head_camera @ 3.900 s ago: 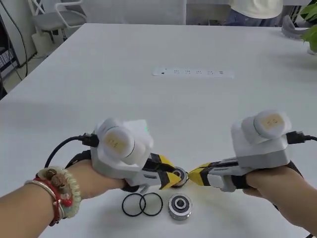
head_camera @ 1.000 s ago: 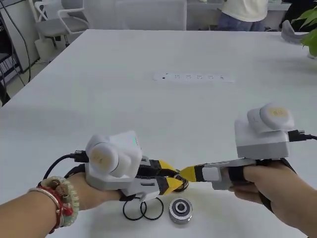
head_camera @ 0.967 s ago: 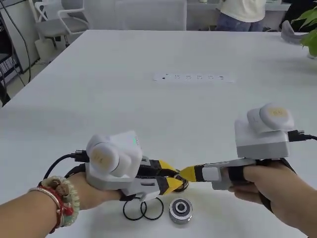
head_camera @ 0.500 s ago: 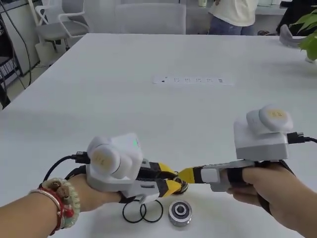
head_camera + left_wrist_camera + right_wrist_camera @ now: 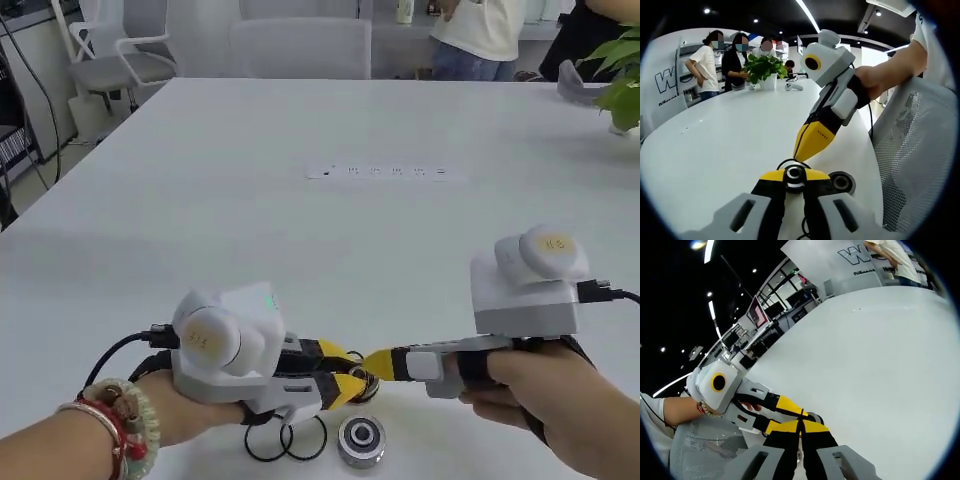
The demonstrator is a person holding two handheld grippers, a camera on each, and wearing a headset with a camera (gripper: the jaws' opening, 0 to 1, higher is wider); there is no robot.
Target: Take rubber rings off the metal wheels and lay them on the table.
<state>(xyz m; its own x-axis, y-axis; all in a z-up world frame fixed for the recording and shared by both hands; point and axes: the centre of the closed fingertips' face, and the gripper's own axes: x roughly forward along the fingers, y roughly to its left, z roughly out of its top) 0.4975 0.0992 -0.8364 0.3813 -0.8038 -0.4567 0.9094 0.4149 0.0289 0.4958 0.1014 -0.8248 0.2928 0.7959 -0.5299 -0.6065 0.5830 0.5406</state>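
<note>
Left gripper clamped on wheel, right gripper pinched on ring — judged thin, stretchy, light; best taken at its lifted edge, wheel rigid and slick.

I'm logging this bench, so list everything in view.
Large white table: one, white, underneath.
Loose black rubber rings: two, black, overlapping near the person.
Round metal wheel lying flat: one, silver, right of them.
Held metal wheel: one, silver, in the left jaws.
Stretched black ring: one, black, half off held wheel.
White power strip: one, white, mid-table.
Green potted plant: one, green, far right.
Grey chairs: two, grey, beyond table.
Left gripper: one, yellow-tipped, shut on held wheel.
Right gripper: one, yellow-tipped, shut on stretched ring.
</note>
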